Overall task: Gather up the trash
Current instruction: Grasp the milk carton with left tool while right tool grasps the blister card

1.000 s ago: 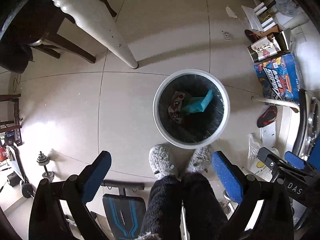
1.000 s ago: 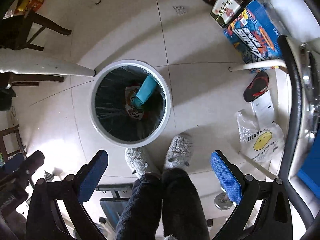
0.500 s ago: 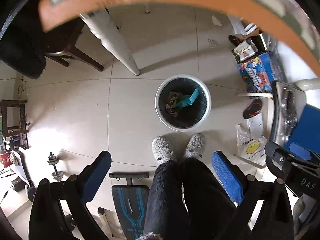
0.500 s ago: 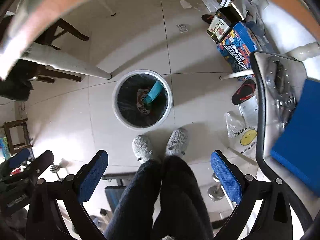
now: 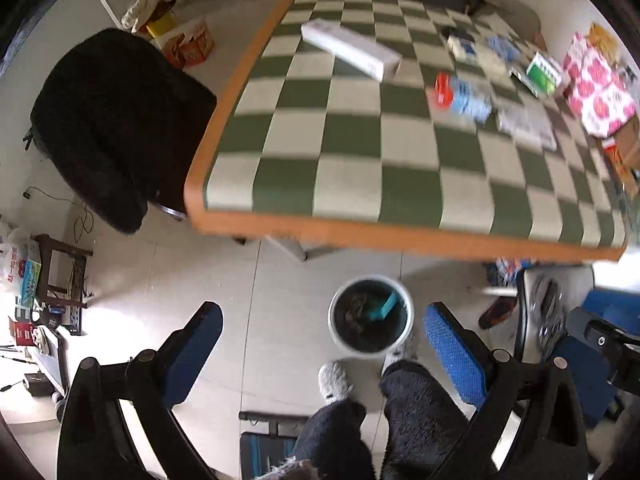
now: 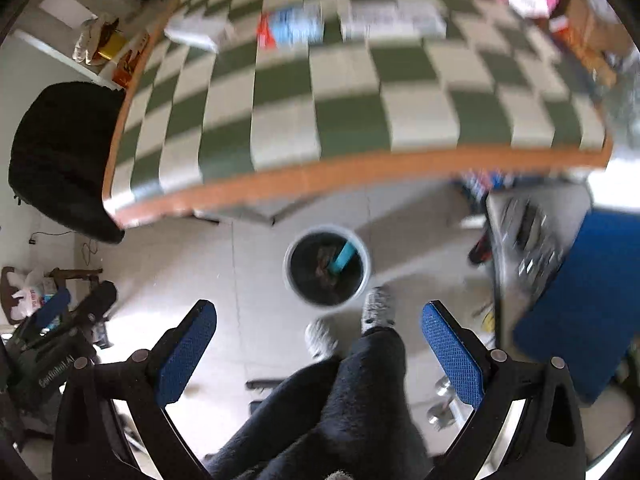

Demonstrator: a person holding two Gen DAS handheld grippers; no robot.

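Note:
A round white trash bin [image 5: 338, 312] with a dark liner stands on the tiled floor below the table's front edge; it also shows in the right wrist view [image 6: 294, 254]. A teal box [image 5: 382, 307] and a crumpled wrapper [image 5: 354, 307] lie inside. On the green-and-white checkered table [image 5: 360, 148] lie a long white box [image 5: 350, 50], a red-and-blue packet [image 5: 462, 94] and several other packets. My left gripper [image 5: 322, 354] and my right gripper [image 6: 320, 350] are both open and empty, held high above the floor.
A black chair [image 5: 116, 120] stands at the table's left. A pink-and-white box [image 5: 596, 84] sits at the table's far right. The person's legs and grey slippers [image 5: 336, 376] are beside the bin. A blue panel [image 6: 580, 296] and clutter are at right.
Both grippers have risen and tilted up from right over the bin. The bin now looks small and the tabletop with its packets has come into view. Both stay open.

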